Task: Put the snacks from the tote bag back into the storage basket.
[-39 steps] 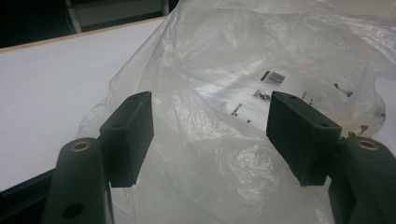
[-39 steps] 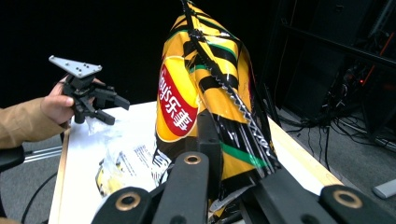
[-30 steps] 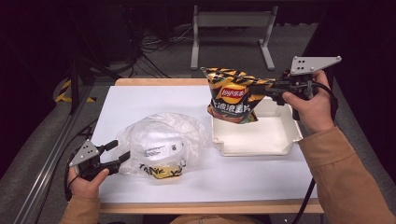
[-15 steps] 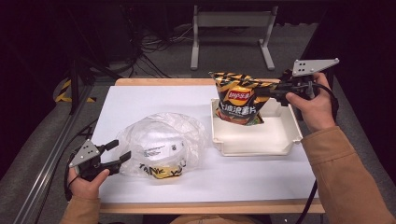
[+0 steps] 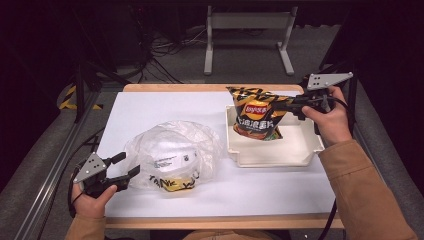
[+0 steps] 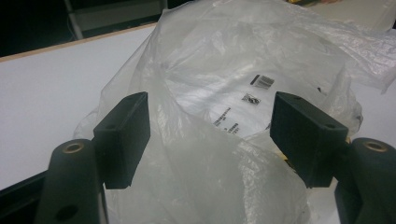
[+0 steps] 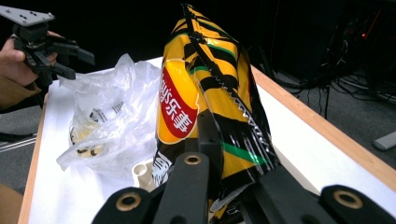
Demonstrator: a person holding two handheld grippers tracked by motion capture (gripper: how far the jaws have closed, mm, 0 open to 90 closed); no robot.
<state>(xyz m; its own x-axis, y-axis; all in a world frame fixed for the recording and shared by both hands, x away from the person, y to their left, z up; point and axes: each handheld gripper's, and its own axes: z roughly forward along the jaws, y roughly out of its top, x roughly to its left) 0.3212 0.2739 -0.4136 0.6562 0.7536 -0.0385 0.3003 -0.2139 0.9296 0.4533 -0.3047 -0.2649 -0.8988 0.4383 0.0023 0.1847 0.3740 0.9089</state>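
Pinching chip bag (image 5: 257,114) in right tool (image 5: 289,105) above tray (image 5: 300,150).

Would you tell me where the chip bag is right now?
In the high view, the chip bag hangs upright at the table's right side, pinched by the right gripper over the white tray, right of the clear plastic bag.
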